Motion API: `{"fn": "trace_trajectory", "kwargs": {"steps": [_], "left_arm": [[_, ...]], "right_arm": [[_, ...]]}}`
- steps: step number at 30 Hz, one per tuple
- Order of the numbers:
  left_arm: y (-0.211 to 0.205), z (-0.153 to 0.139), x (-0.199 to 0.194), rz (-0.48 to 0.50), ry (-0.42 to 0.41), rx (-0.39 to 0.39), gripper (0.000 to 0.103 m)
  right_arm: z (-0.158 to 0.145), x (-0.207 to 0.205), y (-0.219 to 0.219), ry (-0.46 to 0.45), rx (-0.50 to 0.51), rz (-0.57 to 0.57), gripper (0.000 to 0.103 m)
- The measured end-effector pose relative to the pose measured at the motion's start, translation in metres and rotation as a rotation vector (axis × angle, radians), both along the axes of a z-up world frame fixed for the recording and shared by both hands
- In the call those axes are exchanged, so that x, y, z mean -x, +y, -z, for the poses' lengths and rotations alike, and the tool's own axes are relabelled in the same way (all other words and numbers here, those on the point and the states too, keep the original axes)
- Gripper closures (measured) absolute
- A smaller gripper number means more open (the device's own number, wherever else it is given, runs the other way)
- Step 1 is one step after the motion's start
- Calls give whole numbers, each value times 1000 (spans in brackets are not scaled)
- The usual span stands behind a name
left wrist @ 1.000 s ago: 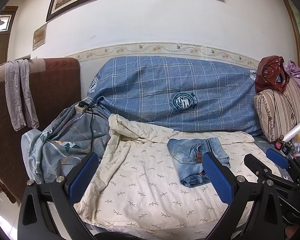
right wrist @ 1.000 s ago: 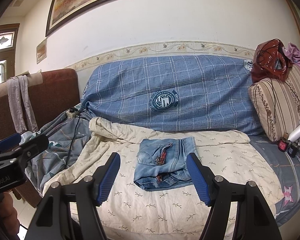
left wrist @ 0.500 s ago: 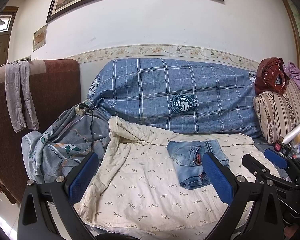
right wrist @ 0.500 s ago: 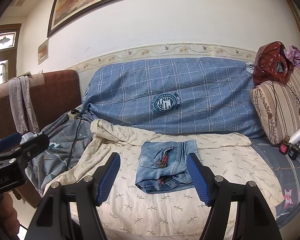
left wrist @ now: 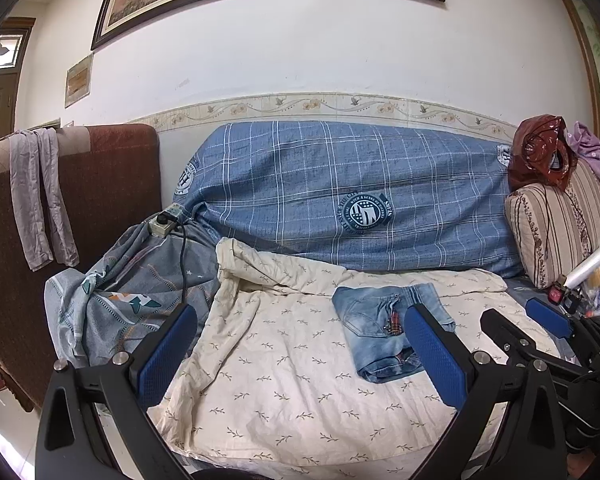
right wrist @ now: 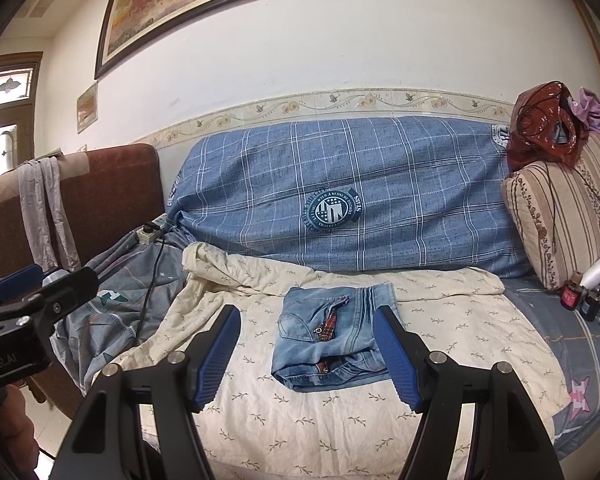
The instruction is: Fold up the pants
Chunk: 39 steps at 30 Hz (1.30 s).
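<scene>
1. Nearest the cameras, the left hand-held gripper [left wrist: 300, 356] is held with its blue pads spread wide and nothing between them; over the last second it has kept its place above the front edge of the cream sheet [left wrist: 284, 384].
2. The right hand-held gripper [right wrist: 308, 356] is likewise held wide and empty, well short of the cloth, and no movement of it is seen either.
3. Just beyond, the jeans [right wrist: 332, 340] are seen lying on the cream sheet on the sofa as a small, squarish, folded bundle, untouched by either tool and unchanged from a second ago.
4. Since both tools have stayed back and the bundle is already compact, the folding is judged to be finished or very nearly so; at most a last tidying of the lower edge would be left.
5. Farther back, a blue checked cover [left wrist: 348, 196] is draped over the sofa back, with a striped cushion [left wrist: 560, 232] to the right.
</scene>
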<state>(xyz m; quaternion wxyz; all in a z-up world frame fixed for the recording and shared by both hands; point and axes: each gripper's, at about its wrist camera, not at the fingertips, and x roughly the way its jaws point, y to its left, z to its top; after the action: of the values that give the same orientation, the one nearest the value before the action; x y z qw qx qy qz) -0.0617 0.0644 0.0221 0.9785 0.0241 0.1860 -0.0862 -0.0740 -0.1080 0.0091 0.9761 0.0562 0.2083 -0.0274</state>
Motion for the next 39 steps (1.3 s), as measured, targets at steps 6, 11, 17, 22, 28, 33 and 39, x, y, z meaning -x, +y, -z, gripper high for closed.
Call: {"fn": "trace_trajectory", "kwargs": {"steps": [6,11,17,22,28,33,39], "left_arm": [[-3,-4,5,4,-9,-6,0],[-6,-4,6,7,-10,-10,0],[-12,-1,4,17,0,-25,0],[-16,-1,0,15,4,-30,0],[-22,-4,-6,11,-5,-43,0],[-28,-6,-10,15,-2,-42,0],[-35,-2,-12,25,12,-47,0]], "right_arm": [[-3,4,-2,-11,-9,0,31],[-1,6,-5,-15,-22,6,31],[4,4,-10,-7,-38,8,31],[9,0,-14,0,-48,10,31],[11,-6,-25,-4,-58,19,31],[9,-9,-35,-11,-74,31,31],[14,-10,-40,-1,-80,31,31]]}}
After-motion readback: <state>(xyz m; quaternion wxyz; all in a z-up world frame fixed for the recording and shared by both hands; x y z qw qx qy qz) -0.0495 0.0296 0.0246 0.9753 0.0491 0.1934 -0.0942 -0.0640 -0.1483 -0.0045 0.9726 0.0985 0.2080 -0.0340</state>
